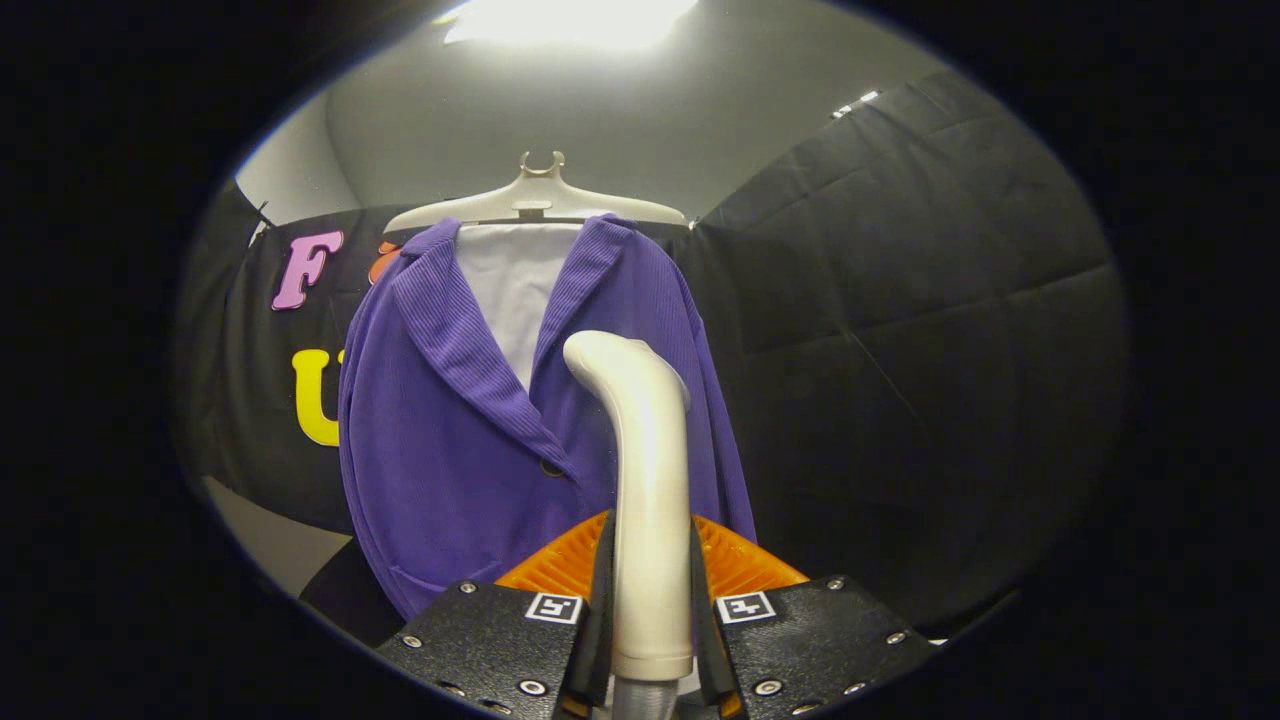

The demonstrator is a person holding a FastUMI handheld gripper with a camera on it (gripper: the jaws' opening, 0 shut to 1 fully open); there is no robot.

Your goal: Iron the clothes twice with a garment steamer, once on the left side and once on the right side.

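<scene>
A purple ribbed jacket (470, 440) over a white shirt (510, 290) hangs on a pale hanger (535, 200) in front of me. My gripper (650, 600) is shut on the handle of a cream garment steamer (645, 450), both fingers pressing its sides. The steamer stands upright between the fingers, and its curved head rises in front of the jacket's right front panel. Whether the head touches the cloth I cannot tell.
Black quilted booth walls (900, 330) stand behind and to the right of the jacket. A grey ceiling with a bright lamp (570, 20) is overhead. A pale strip of floor (275, 545) shows below the jacket's left hem.
</scene>
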